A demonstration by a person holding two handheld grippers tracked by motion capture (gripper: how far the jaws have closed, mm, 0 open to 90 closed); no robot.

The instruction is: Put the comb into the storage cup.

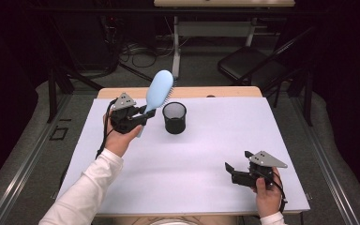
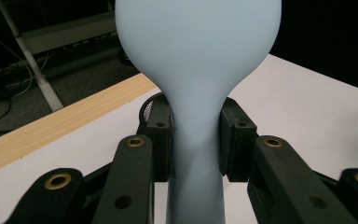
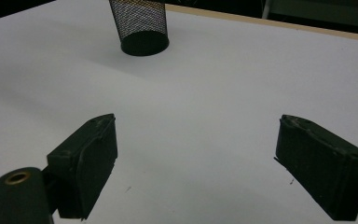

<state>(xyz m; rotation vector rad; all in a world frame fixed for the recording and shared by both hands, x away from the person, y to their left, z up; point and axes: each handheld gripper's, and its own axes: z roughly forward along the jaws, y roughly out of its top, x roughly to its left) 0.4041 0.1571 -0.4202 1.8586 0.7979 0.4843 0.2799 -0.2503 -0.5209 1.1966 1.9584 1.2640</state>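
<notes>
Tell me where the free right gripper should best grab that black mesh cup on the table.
Probably by the rim: the mesh pen cup stands upright with its mouth open, so come down from above, one jaw inside and one outside the wall. The right gripper is open and free.

A dim room is seen, with the far side left almost black. The white tabletop [image 1: 206, 154] is brightly lit, and a strip of pale wood [image 1: 187, 92] is exposed along its far edge. Grey floor [image 1: 28, 154] is seen on both sides of the table, crossed by metal rails [image 1: 326, 159]. A black folding chair [image 1: 253, 65] is placed beyond the far right corner. Further back, a second desk with a light wooden top [image 1: 224, 3] and white legs [image 1: 176, 51] is found, with dark cables [image 1: 138, 54] coiled on the floor beneath it.
</notes>
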